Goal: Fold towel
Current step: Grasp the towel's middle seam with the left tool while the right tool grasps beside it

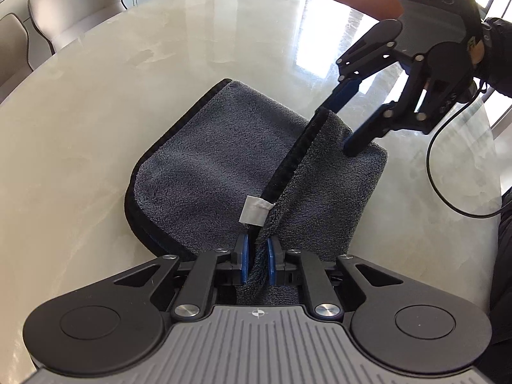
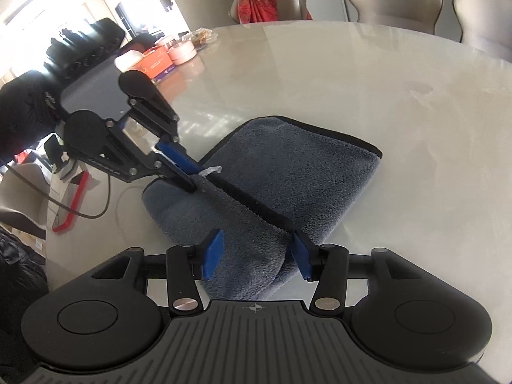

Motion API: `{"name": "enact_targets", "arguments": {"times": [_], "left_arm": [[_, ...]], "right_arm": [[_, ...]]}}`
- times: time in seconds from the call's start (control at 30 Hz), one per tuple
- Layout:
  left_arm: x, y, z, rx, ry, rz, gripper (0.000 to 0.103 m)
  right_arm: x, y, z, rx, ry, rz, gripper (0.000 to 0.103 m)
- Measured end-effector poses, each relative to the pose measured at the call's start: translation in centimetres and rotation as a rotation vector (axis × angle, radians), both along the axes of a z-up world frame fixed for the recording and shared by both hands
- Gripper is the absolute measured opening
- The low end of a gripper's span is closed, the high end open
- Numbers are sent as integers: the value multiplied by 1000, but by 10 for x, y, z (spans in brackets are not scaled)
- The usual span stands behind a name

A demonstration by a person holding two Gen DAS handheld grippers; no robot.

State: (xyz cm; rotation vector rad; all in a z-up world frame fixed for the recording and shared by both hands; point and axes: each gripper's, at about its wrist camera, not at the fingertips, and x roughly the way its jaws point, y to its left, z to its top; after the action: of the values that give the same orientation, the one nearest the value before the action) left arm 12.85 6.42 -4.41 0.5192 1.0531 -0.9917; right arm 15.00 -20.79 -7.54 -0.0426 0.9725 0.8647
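Left gripper: pinching the towel's black-trimmed edge beside its white tag, blue pads squeezed onto the cloth | Towel: grey, lying partly folded on the pale marble table, one flap raised between both claws | Right gripper: fingers spread wide either side of the lifted fold, not clamping it.

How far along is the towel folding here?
Partway, it seems. The grey towel lies on the table, its right part already doubled over. In hand: the left gripper pinches its black-trimmed edge near the white tag; the right gripper stands open around the other end. Left: laying that edge flat.
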Motion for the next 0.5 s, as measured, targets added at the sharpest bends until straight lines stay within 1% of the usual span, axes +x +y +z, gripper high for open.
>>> {"name": "enact_targets", "arguments": {"times": [0.03, 0.07, 0.1, 0.13, 0.17, 0.2, 0.27, 0.37, 0.5], "left_arm": [[0, 0, 0, 0, -2, 2, 11], [-1, 1, 1, -1, -3, 5, 11], [0, 1, 4, -3, -14, 5, 11], [2, 1, 8, -5, -26, 5, 11], [3, 1, 12, -7, -37, 5, 11], [4, 1, 16, -10, -49, 5, 11], [7, 1, 24, -14, -73, 5, 11], [11, 2, 35, -21, -108, 5, 11], [16, 2, 51, -30, -155, 5, 11]], "right_arm": [[2, 0, -3, 4, 5, -5, 49], [4, -1, -5, 36, 19, -9, 47], [6, -2, -7, 77, 49, -17, 35], [7, -1, -8, 91, 64, -16, 14], [7, 1, -8, 91, 69, -6, 9], [5, 4, -7, 79, 63, 6, 9], [-2, 12, 3, 36, 5, 42, 9], [-7, 11, 26, 49, -74, 42, 9], [1, 6, 52, 52, -156, 37, 9]]}}
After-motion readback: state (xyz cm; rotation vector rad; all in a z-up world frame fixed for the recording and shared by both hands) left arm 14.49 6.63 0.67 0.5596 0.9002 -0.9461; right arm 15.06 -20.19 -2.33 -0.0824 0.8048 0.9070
